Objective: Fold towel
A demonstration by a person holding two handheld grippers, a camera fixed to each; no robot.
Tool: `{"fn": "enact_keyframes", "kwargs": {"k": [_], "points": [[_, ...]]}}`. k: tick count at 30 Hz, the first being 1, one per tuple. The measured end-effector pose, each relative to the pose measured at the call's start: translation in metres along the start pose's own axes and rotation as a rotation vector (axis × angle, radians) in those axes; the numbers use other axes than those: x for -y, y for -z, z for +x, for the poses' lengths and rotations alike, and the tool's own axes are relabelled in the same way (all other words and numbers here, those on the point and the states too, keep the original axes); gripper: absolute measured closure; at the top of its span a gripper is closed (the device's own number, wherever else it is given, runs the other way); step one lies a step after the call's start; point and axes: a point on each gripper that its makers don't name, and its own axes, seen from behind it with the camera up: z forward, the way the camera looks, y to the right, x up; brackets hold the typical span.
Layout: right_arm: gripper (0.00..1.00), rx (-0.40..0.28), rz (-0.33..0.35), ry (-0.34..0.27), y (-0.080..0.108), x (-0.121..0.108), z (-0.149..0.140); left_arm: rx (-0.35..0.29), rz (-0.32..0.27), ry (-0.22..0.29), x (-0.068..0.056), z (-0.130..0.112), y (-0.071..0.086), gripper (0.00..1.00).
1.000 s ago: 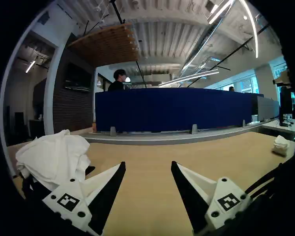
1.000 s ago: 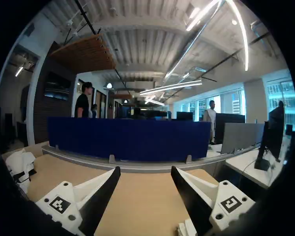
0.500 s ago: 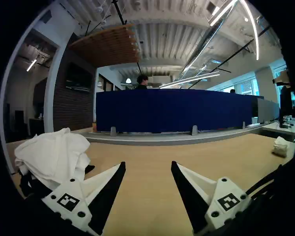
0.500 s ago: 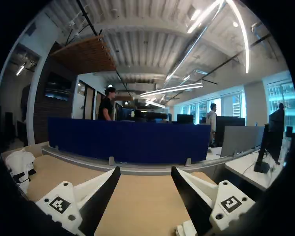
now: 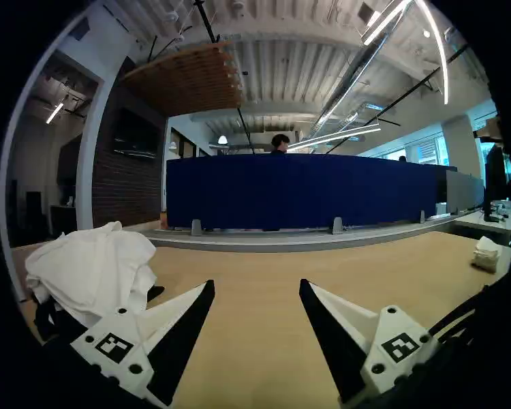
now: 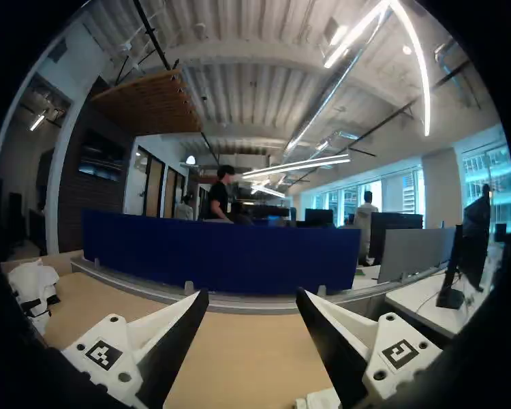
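Note:
A crumpled white towel (image 5: pixel 92 269) lies in a heap on the wooden table (image 5: pixel 276 273), at the left of the left gripper view, beside and behind my left finger. My left gripper (image 5: pixel 257 286) is open, with bare table between its fingers. In the right gripper view the same towel (image 6: pixel 32 285) shows small at the far left edge. My right gripper (image 6: pixel 252 294) is open too, held above the table with nothing between its fingers. A small folded white cloth (image 5: pixel 487 252) rests at the table's far right. White cloth (image 6: pixel 315 399) peeks out below the right finger.
A blue divider panel (image 5: pixel 296 191) runs along the table's far edge. A person (image 6: pixel 221 201) walks behind it. Desks with monitors (image 6: pixel 470 245) stand to the right. A black strap (image 5: pixel 153 293) lies under the towel heap.
The right gripper has tilted up a little, so the divider sits lower in its view. The person behind the divider has walked to the right. The left gripper has barely moved.

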Motion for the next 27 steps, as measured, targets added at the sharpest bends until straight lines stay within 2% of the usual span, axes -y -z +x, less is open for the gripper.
{"fn": "enact_keyframes", "kwargs": {"k": [6, 15, 27], "points": [[0.0, -0.002, 0.012, 0.005, 0.003, 0.002, -0.007, 0.0, 0.0, 0.0, 0.0, 0.0, -0.001, 0.05], [0.0, -0.003, -0.006, -0.016, 0.004, -0.008, -0.028, 0.0, 0.0, 0.0, 0.0, 0.0, -0.002, 0.05], [0.0, 0.011, 0.006, -0.074, 0.004, -0.007, -0.086, 0.0, 0.0, 0.001, 0.0, 0.0, -0.001, 0.05]]}}
